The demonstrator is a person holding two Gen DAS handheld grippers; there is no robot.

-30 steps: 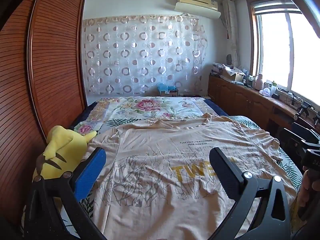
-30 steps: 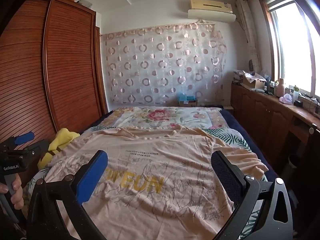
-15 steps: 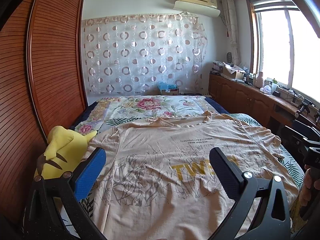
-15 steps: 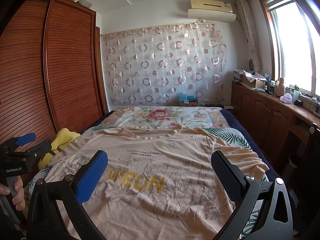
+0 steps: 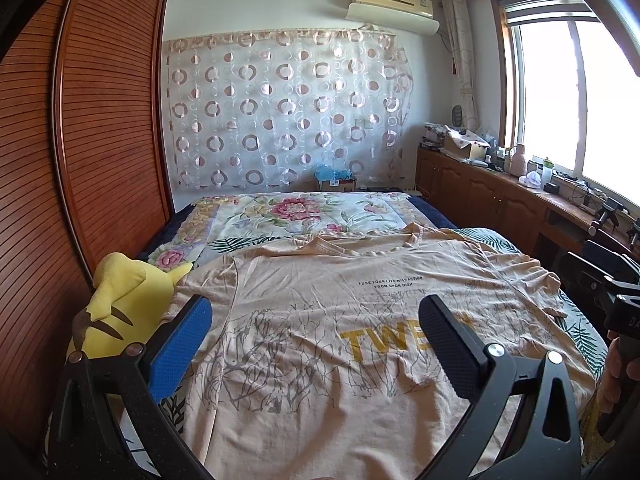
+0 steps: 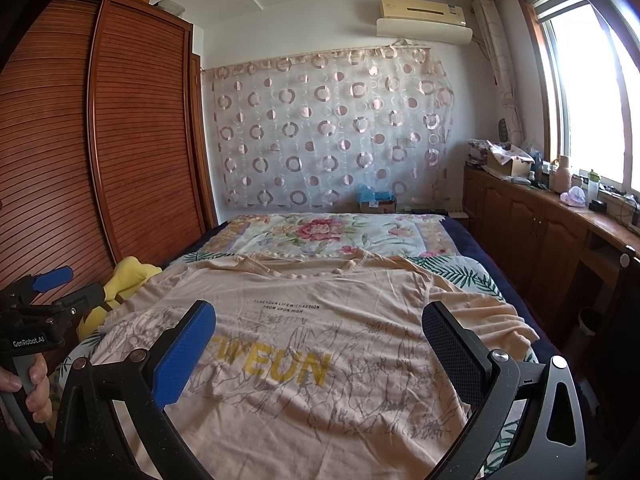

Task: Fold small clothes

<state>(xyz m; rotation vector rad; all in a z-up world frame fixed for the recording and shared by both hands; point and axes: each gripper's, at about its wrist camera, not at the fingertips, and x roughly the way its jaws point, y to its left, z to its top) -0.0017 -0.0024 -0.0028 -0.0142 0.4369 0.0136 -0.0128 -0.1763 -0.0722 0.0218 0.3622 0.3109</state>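
A peach T-shirt with yellow lettering and grey line drawings lies spread flat, front up, on the bed, collar towards the far end. It also shows in the right wrist view. My left gripper is open and empty, held above the shirt's lower left part. My right gripper is open and empty, held above the shirt's lower right part. The left gripper also shows at the left edge of the right wrist view, held in a hand.
A yellow plush toy lies at the bed's left edge by the shirt's sleeve. A floral bedspread covers the far half of the bed. A wooden wardrobe stands on the left, low cabinets on the right.
Both grippers have shifted only slightly; the views are nearly the same. The shirt has not moved.
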